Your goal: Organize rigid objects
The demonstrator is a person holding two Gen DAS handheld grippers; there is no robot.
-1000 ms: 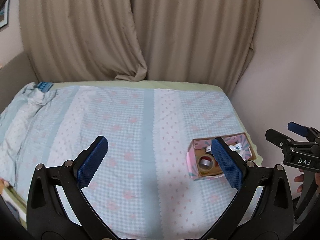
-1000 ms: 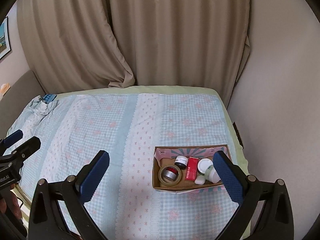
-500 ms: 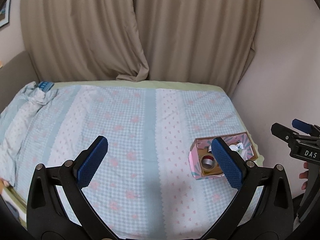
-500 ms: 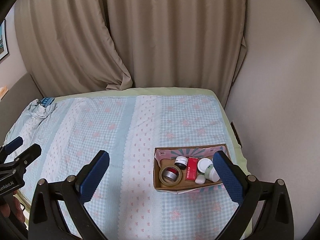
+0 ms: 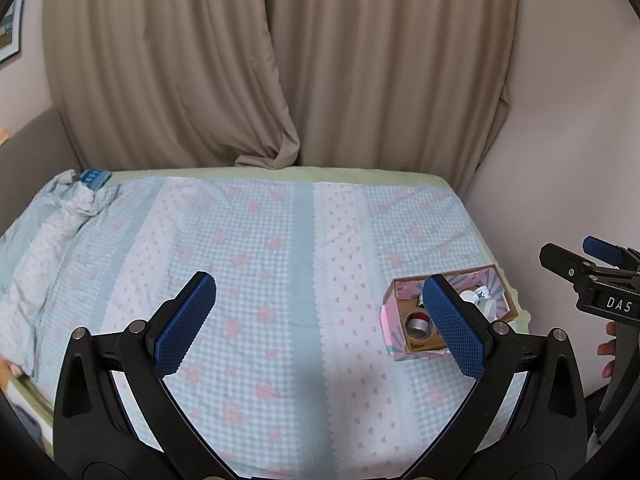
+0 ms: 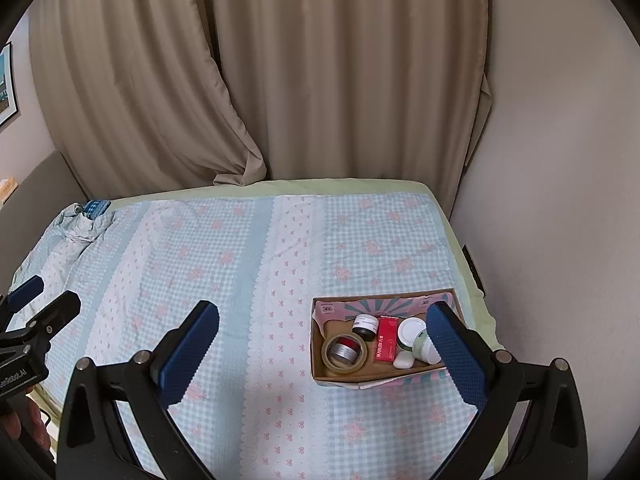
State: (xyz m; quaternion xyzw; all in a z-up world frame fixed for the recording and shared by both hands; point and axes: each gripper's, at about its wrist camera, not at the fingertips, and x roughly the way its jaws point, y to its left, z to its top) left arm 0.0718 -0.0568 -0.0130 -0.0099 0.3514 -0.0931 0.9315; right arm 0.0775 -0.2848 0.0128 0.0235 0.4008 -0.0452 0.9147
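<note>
2 claws are hovering wide open and empty above the bed [image 6: 224, 264]: the left claw [image 5: 320, 308] and the right claw [image 6: 324, 336]. At 3 o'clock on the bedspread, the cardboard box [image 6: 384, 378] is holding a tape roll [image 6: 345, 353], jars and a red packet [image 6: 386, 339].
</note>
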